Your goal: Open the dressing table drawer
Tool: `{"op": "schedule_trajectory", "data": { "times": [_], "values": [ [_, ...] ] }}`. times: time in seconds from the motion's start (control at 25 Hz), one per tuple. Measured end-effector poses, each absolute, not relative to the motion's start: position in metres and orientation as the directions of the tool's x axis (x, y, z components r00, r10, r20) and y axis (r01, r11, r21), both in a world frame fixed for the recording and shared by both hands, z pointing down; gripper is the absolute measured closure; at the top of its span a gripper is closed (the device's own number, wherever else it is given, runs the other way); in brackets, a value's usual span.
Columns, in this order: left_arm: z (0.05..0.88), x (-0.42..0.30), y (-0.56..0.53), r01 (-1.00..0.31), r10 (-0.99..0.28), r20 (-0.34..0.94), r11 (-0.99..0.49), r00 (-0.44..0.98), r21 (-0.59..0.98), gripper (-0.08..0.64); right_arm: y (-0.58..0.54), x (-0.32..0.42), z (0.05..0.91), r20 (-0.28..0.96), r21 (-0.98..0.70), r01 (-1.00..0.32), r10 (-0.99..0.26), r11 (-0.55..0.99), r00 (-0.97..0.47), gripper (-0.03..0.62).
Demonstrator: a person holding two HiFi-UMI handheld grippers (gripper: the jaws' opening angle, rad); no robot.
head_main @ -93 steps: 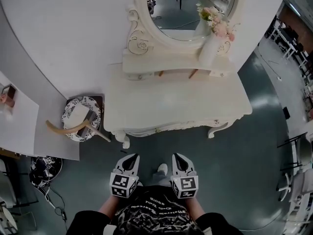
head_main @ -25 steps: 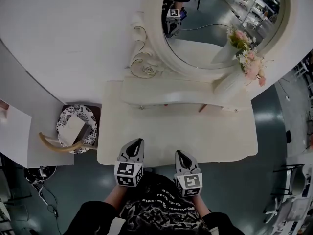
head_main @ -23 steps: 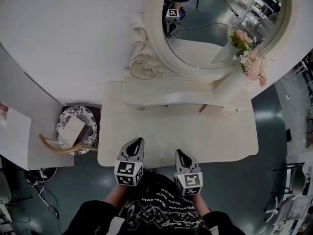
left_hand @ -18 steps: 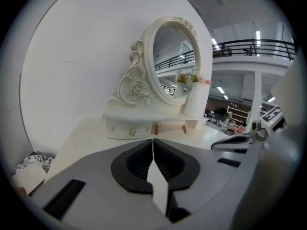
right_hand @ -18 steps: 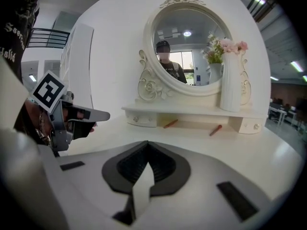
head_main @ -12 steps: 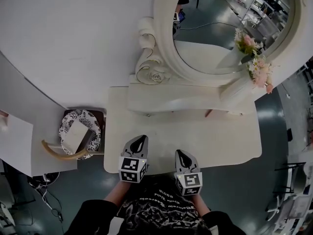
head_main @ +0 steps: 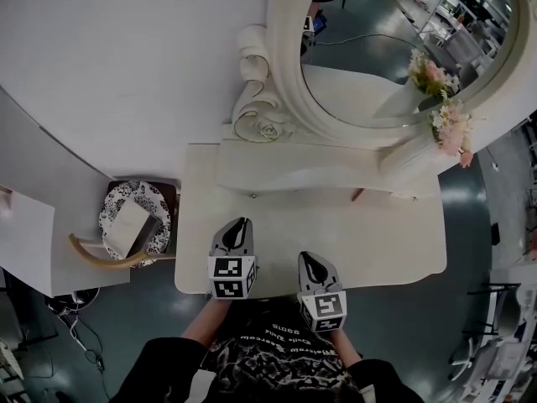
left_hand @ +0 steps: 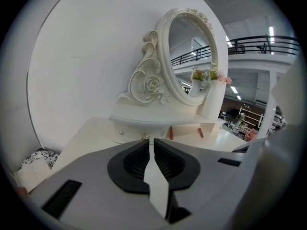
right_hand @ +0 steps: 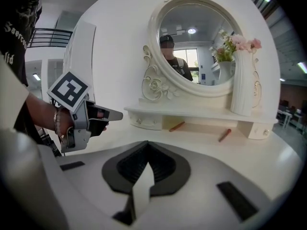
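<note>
The cream dressing table (head_main: 377,246) stands under an oval mirror (head_main: 377,49). Its front face is hidden below the tabletop edge in the head view. A raised shelf (head_main: 319,175) under the mirror has a small drawer with round knobs (left_hand: 121,132) (right_hand: 146,122) at its left end. My left gripper (head_main: 242,222) (left_hand: 149,141) is shut and empty over the tabletop's front left, pointing at that small drawer. Beside it my right gripper (head_main: 310,259) (right_hand: 147,143) is shut and empty, at the table's front edge. The left gripper (right_hand: 88,116) also shows in the right gripper view.
A white vase of pink flowers (head_main: 424,128) stands on the shelf's right end. Two brown sticks (right_hand: 176,126) (right_hand: 224,135) lie under the shelf. A black-and-white patterned round seat (head_main: 134,221) with a curved wooden piece (head_main: 101,254) is left of the table.
Both grippers have moved forward from the table's front edge onto the tabletop, the left one farther. The head view has closed in on the mirror. Both stay shut.
</note>
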State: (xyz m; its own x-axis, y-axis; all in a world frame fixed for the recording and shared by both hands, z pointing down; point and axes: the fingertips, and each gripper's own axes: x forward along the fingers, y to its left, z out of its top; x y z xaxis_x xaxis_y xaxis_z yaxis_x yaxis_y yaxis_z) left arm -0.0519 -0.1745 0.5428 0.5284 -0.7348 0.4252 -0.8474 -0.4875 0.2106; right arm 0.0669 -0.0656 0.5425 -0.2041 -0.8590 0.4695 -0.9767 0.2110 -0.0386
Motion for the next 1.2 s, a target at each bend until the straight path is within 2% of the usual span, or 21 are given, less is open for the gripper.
{"op": "schedule_trajectory", "data": {
  "times": [0.04,0.16,0.2,0.56,1.2],
  "values": [
    [0.544,-0.050,-0.177,-0.852,-0.739,0.427,-0.480,0.520,0.208,0.532,-0.066,0.070,0.542,0.471,-0.038,-0.977,-0.858,0.212,-0.204,0.583],
    [0.547,-0.045,-0.188,-0.866,-0.748,0.438,-0.457,0.498,0.203,0.437,-0.069,0.080,0.542,0.472,-0.040,-0.977,-0.858,0.211,-0.205,0.583],
    [0.549,-0.043,-0.192,-0.872,-0.752,0.443,-0.447,0.488,0.201,0.425,-0.070,0.083,0.542,0.474,-0.041,-0.977,-0.856,0.212,-0.205,0.583],
    [0.566,-0.032,-0.216,-0.919,-0.777,0.497,-0.368,0.387,0.141,0.399,-0.075,0.101,0.551,0.497,-0.064,-0.970,-0.835,0.234,-0.235,0.583],
    [0.593,-0.023,-0.241,-0.954,-0.774,0.563,-0.286,0.288,0.095,0.399,-0.085,0.123,0.560,0.526,-0.065,-0.963,-0.811,0.263,-0.257,0.583]
  ]
}}
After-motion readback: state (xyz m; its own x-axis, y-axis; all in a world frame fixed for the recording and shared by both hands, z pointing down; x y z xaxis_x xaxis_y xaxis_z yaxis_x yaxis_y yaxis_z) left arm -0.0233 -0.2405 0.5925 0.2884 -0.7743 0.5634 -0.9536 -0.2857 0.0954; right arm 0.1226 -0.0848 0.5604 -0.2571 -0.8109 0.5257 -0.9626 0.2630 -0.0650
